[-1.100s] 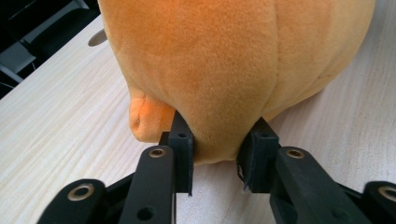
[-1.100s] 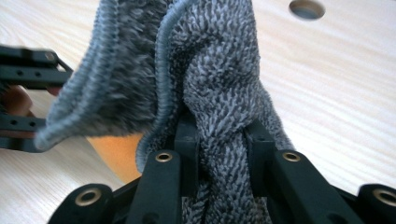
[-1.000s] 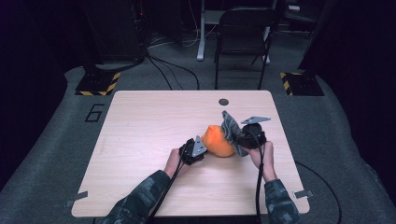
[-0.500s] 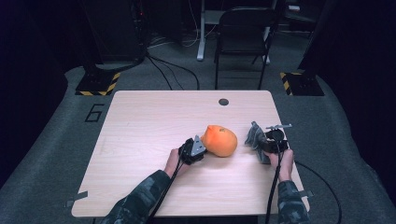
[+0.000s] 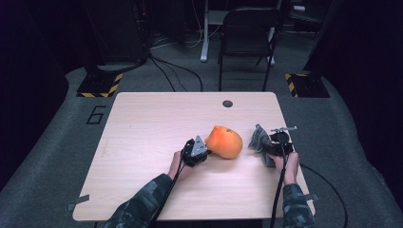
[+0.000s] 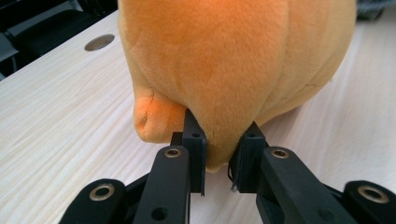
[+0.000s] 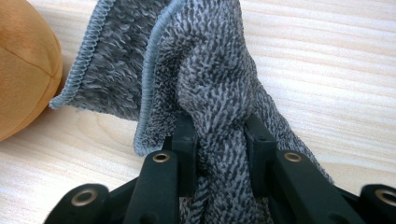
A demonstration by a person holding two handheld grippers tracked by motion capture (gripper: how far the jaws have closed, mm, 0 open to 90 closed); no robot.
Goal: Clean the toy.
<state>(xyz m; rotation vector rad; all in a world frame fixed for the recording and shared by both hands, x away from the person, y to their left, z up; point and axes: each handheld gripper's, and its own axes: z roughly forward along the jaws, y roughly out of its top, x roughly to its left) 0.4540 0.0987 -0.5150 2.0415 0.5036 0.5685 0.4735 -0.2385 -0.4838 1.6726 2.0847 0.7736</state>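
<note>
Just now the right gripper (image 5: 267, 148), clamped on the grey cloth (image 5: 260, 138), had pulled away from the orange plush (image 5: 225, 141) and rested beside it on the table (image 5: 142, 123). Meanwhile the left gripper (image 5: 203, 151) tightened, pinching the plush; wiping seemed finished.

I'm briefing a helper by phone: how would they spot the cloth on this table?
Start at the pale wooden table and find the orange plush toy near its middle. Just to the toy's right, the right gripper pinches a bunched grey cloth. It is the one dark, looped-pile fabric with a stitched light edge.
</note>
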